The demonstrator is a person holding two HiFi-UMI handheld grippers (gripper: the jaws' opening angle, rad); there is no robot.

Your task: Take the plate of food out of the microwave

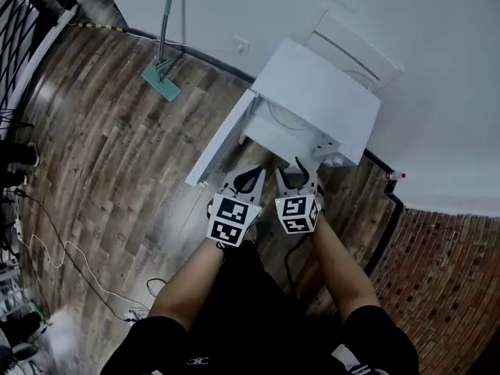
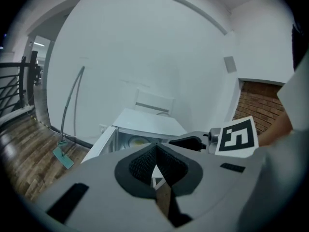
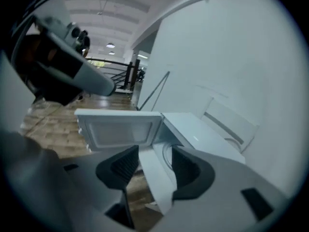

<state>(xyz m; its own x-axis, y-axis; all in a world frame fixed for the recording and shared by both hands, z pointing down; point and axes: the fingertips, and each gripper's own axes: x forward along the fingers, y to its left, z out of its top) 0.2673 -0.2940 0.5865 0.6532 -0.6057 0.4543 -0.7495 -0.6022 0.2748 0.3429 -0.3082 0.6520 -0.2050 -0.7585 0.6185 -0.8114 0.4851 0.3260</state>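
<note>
A white microwave (image 1: 312,100) stands on the floor by the wall, its door (image 1: 223,139) swung open to the left. Inside it, a pale plate (image 2: 136,140) lies on the cavity floor; its food is too dim to make out. The plate's rim (image 3: 167,154) shows past the door frame in the right gripper view. My left gripper (image 1: 248,180) hovers just in front of the opening, jaws shut on nothing (image 2: 155,151). Beside it, my right gripper (image 1: 295,172) stands open and empty (image 3: 154,166), with the microwave's front frame seen through the gap.
A mop with a teal head (image 1: 162,80) leans on the wall at the left. Cables (image 1: 70,248) trail over the wooden floor. A black railing (image 1: 23,22) runs along the far left. A white panel (image 1: 355,45) stands behind the microwave, with a brick wall (image 1: 445,264) at the right.
</note>
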